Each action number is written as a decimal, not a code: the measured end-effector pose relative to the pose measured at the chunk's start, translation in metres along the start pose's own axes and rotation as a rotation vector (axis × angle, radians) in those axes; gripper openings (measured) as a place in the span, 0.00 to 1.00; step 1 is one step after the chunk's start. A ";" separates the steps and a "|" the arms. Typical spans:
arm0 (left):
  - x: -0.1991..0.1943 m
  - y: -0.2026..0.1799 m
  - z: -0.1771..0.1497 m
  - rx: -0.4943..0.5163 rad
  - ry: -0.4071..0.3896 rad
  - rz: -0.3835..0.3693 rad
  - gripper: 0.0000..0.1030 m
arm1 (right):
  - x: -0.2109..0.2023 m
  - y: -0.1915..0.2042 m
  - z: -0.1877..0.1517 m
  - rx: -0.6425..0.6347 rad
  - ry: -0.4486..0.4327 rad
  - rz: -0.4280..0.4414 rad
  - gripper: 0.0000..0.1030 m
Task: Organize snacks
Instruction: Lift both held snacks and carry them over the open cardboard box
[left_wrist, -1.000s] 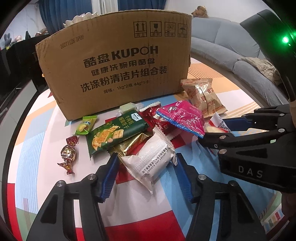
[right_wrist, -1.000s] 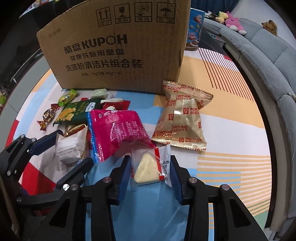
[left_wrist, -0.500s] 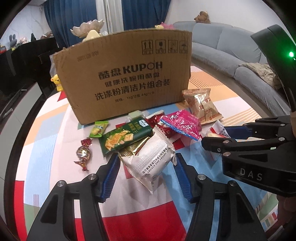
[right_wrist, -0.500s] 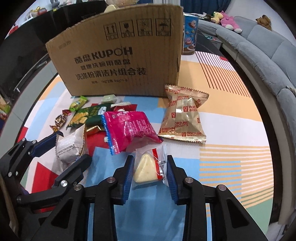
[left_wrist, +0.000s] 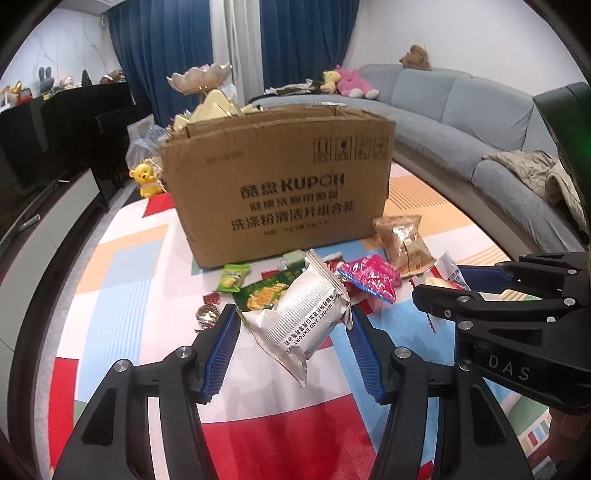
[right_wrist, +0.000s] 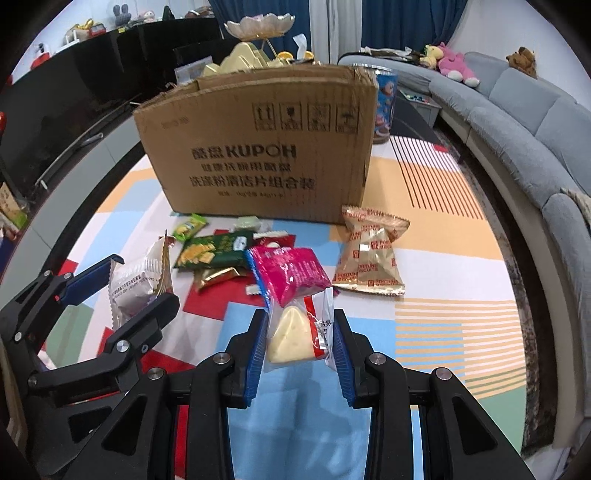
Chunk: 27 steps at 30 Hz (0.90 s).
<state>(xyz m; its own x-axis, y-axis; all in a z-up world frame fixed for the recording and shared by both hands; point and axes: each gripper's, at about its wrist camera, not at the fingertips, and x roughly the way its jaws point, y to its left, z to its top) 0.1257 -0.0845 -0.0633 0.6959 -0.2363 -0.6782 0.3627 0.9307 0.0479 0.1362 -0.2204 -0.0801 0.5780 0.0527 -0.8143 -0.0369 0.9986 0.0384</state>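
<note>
Silver packet (left_wrist: 308, 314) clamped in left claw (left_wrist: 293, 325); cheese packet (right_wrist: 295, 332) in right claw (right_wrist: 297, 336).

Home living room | grey sofa (left_wrist: 491, 122) along the wall, stuffed toys (left_wrist: 349, 81) on it | blue curtains (left_wrist: 306, 40) behind | black piano (left_wrist: 66, 125) at left | colourful patterned tablecloth (right_wrist: 443, 266)

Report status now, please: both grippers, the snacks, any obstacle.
Left gripper shut on silver packet. Right gripper shut on cheese wedge packet. Cardboard box ahead, nothing blocking.
</note>
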 end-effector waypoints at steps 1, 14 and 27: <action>-0.003 0.002 0.001 -0.004 -0.006 0.002 0.57 | -0.002 0.001 0.001 -0.001 -0.005 -0.001 0.34; -0.032 0.023 0.016 -0.053 -0.076 0.030 0.57 | -0.032 0.017 0.013 -0.013 -0.088 -0.016 0.34; -0.042 0.043 0.047 -0.102 -0.153 0.074 0.57 | -0.053 0.022 0.042 -0.013 -0.187 -0.034 0.35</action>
<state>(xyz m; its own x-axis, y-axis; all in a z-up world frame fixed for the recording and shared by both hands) 0.1410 -0.0480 0.0023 0.8072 -0.1991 -0.5557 0.2479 0.9687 0.0131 0.1391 -0.2005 -0.0119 0.7208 0.0211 -0.6929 -0.0245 0.9997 0.0049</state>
